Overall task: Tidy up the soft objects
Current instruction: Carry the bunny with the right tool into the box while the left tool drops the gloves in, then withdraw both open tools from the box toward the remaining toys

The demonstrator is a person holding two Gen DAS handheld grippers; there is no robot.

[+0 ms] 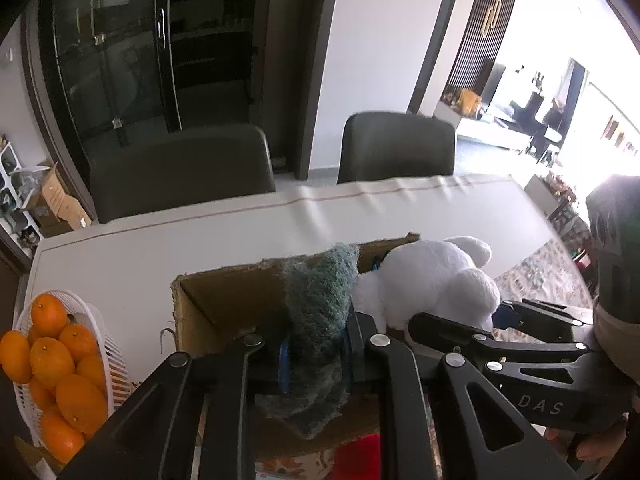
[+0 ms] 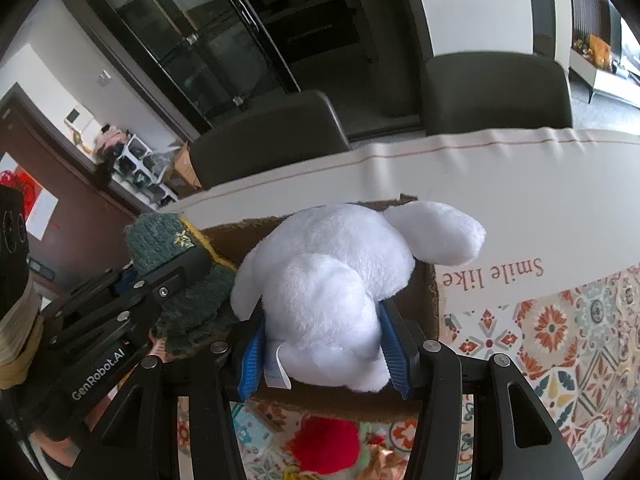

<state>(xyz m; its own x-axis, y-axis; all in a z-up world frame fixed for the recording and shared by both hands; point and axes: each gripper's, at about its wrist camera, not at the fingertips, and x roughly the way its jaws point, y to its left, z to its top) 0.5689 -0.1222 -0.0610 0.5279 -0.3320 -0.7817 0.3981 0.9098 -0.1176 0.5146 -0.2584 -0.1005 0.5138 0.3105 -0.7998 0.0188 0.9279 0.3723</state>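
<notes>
My left gripper [image 1: 314, 354] is shut on a fuzzy teal-green knit piece [image 1: 320, 308] and holds it over the open cardboard box [image 1: 224, 300]. My right gripper [image 2: 326, 354] is shut on a white plush toy [image 2: 336, 280] and holds it over the same box [image 2: 424, 300], just right of the knit piece [image 2: 176, 264]. The plush [image 1: 436, 276] and the right gripper [image 1: 496, 320] also show in the left wrist view. A red woolly object [image 2: 326, 444] lies on the table in front of the box.
A white basket of oranges [image 1: 60, 364] stands left of the box. The table has a white cloth [image 1: 240, 224] and a patterned mat [image 2: 560, 352]. Two dark chairs [image 1: 180, 172] stand behind the table.
</notes>
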